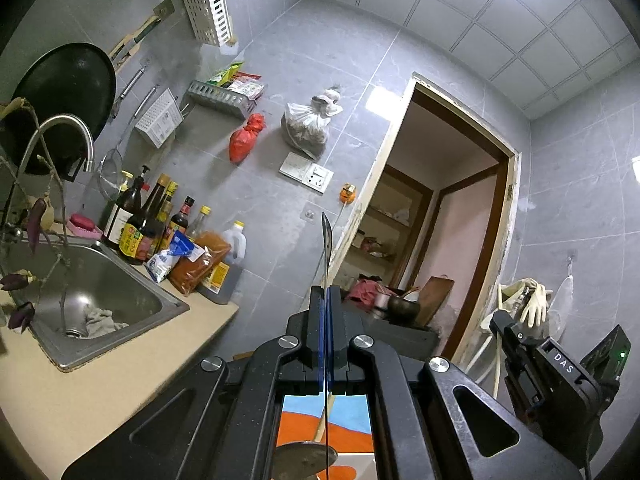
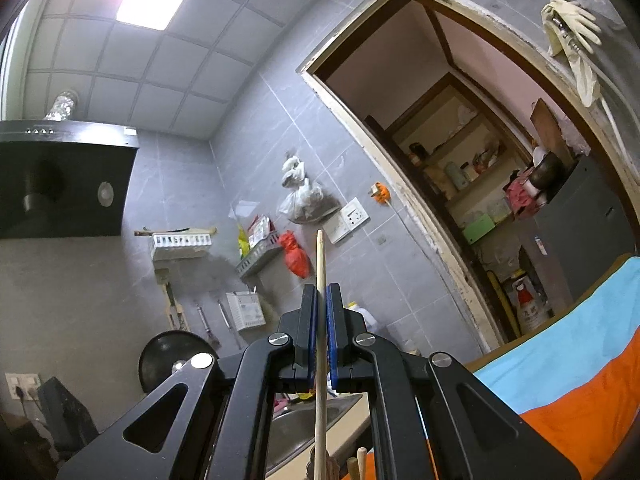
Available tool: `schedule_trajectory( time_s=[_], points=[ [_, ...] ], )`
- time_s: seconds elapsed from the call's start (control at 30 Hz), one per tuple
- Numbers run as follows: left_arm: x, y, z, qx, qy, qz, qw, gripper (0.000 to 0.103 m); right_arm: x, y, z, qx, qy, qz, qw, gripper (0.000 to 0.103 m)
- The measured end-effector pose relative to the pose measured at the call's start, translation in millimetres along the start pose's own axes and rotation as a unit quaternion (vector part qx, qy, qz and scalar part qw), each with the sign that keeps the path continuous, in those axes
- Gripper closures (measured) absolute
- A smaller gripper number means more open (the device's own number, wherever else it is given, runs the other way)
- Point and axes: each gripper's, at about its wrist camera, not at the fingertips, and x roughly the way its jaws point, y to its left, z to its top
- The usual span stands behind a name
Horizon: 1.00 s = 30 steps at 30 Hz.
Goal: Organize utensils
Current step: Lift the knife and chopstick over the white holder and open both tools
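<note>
My left gripper [image 1: 326,292] is shut on a thin metal utensil handle [image 1: 327,240], seen edge-on, that stands up past the fingertips; its round metal end [image 1: 303,458] shows below between the arms. My right gripper [image 2: 321,290] is shut on a pale wooden stick [image 2: 320,258], a chopstick or utensil handle, pointing up. More wooden handle tips [image 2: 356,465] show below it. Both grippers are raised and tilted up towards the wall. My right gripper's body also shows in the left wrist view [image 1: 560,368] at the right.
A steel sink [image 1: 156,308] with a rag and a tap [image 1: 64,132] sits in the beige counter [image 1: 120,376] at left. Sauce bottles [image 1: 152,220] stand behind it. White wall racks [image 1: 208,12] and a black pan [image 1: 64,92] hang above. An orange and blue cloth [image 2: 572,392] lies below right. A doorway [image 1: 452,216] is ahead.
</note>
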Motion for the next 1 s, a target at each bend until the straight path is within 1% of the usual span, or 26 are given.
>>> schedule_trajectory(
  time_s=[0.4,0.67,0.83,1.0],
  points=[
    [0,7,0,-0.015,0.004,0.000,0.9999,0.103,0,0,-4,-0.010,0.003,-0.001,1.000,0.100],
    [-2,8,-5,-0.014,0.006,-0.007,0.9999,0.103,2,0,-13,-0.034,0.038,-0.005,0.999,0.100],
    [-5,13,-8,-0.030,-0.007,-0.021,0.9993,0.103,0,4,-18,-0.058,0.068,-0.003,0.996,0.100],
    [-8,12,-11,-0.025,-0.010,-0.019,0.9995,0.103,-4,8,-21,-0.076,0.089,0.004,0.993,0.100]
  ],
)
